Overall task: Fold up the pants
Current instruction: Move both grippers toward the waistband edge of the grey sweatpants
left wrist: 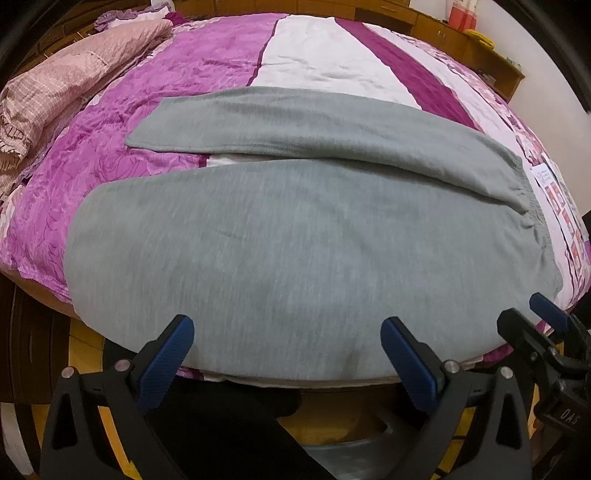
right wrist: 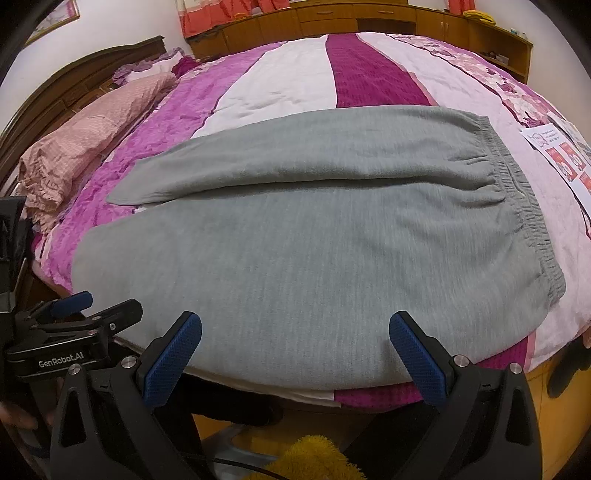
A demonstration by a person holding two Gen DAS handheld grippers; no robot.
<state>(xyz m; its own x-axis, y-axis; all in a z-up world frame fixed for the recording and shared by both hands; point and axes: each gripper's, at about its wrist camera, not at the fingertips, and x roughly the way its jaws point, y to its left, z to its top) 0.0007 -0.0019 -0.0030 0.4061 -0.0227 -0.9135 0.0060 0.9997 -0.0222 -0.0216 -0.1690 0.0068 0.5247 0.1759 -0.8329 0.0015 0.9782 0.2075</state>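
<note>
Grey pants [left wrist: 295, 229] lie flat across the bed, waistband [left wrist: 532, 206] to the right, both legs running left with a narrow gap between them. The same pants [right wrist: 314, 240] fill the right wrist view, the elastic waistband [right wrist: 524, 192] at the right. My left gripper [left wrist: 288, 350] hovers open over the near edge of the near leg, nothing between its blue pads. My right gripper [right wrist: 295, 350] is likewise open above the near leg's edge. The right gripper [left wrist: 546, 325] shows at the right of the left wrist view; the left gripper [right wrist: 74, 314] shows at the left of the right wrist view.
The pants rest on a pink, purple and white striped bedspread [right wrist: 288, 81]. A pink checked pillow [left wrist: 62, 88] lies at the left by the headboard. Printed leaflets [right wrist: 557, 155] sit right of the waistband. Wooden cabinets [right wrist: 369, 18] stand behind the bed. A yellow fuzzy thing [right wrist: 314, 458] is below.
</note>
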